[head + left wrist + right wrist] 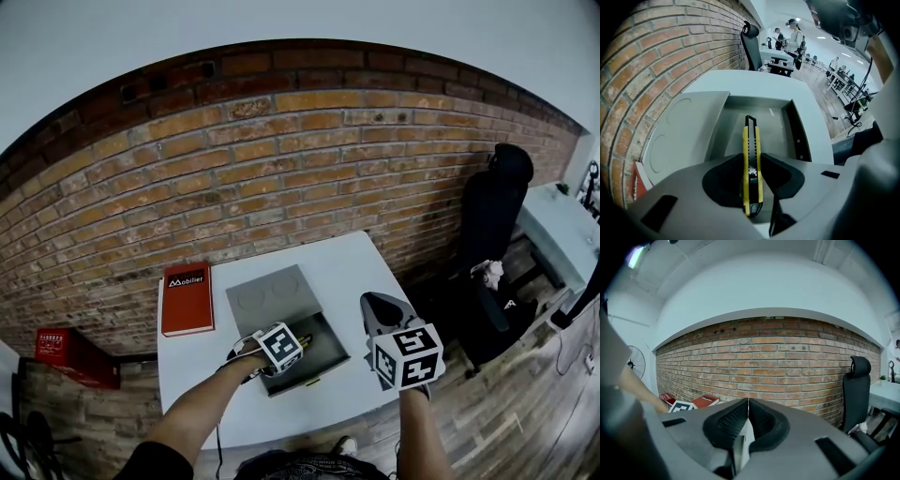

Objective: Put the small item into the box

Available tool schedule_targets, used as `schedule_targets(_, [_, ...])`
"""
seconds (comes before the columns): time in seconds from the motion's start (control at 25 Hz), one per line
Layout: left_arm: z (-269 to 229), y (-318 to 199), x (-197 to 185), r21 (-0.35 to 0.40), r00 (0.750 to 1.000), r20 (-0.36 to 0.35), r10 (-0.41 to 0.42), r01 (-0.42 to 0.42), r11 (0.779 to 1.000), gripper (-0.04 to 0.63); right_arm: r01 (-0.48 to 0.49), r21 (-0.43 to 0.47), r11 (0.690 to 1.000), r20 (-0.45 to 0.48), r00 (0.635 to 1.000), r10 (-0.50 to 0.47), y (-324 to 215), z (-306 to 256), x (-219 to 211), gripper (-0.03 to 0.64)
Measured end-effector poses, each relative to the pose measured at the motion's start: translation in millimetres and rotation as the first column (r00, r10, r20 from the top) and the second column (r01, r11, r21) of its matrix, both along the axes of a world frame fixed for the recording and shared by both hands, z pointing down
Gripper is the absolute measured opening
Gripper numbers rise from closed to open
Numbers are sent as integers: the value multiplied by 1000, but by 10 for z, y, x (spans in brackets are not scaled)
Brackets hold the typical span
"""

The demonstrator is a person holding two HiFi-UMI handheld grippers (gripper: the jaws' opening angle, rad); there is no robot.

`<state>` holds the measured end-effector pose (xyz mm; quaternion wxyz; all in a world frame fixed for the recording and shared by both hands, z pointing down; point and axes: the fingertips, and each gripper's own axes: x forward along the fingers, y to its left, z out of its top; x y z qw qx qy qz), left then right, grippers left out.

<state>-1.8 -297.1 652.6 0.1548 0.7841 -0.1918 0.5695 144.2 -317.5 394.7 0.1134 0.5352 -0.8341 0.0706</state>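
1. At the far left of the white table (347,262) lies a red rectangular hardcover book (187,298). It is well apart from the work and needs no action.

2. Next comes the flat grey lid (689,136) with two round impressions. It is folded open toward the brick wall, beside the tray of the grey rectangular box (780,126).

3. The left gripper (751,161) pinches the slim yellow-and-black plastic utility cutter (751,140). Both pads press on its flat sides near the rear half of the body. The cutter lies along the jaw line with its black nose over the open tray. No view shows whether the nose touches the tray floor.

4. Handling assessment:
   - Treat the cutter as light and rigid. It will not flex under pad pressure.
   - Its casing looks smooth, and the long narrow body may pivot about the pinch point. The flat sides, mid-body to rear, as gripped now, are the right place to hold it.
   - Blade extension cannot be confirmed, so keep the nose pointed away from the tray wall.

5. Judged next step: lower the cutter level inside the tray before you spread the jaws. Dropped from height, it may bounce or skid.

6. The right gripper (748,404) is raised beside the box on its right side. Its jaws are pressed together with nothing between them.

7. A black office chair (492,220) stands past the table's right edge.
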Motion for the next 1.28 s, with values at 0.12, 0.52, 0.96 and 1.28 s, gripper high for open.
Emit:
schedule_targets(0.12, [46,-22,-10,-1,1000,18,8,-8,1000,130,0,-2,1000,-8,1000,0,-1,5,-2,21])
schedule_targets(0.52, [128,-46,-16,-12,998,50,26,-25,1000,130,-15,-7,1000,-17,1000,14,-5,27,44,21])
schedule_targets(0.96, [147,-46,-20,-9,998,53,40,-40,999,132,-19,-11,1000,-21,1000,18,-7,54,69,21])
schedule_targets(1.28, [107,-48,-50,0,999,36,30,-30,1000,163,-15,-15,1000,-18,1000,14,-22,63,42,21])
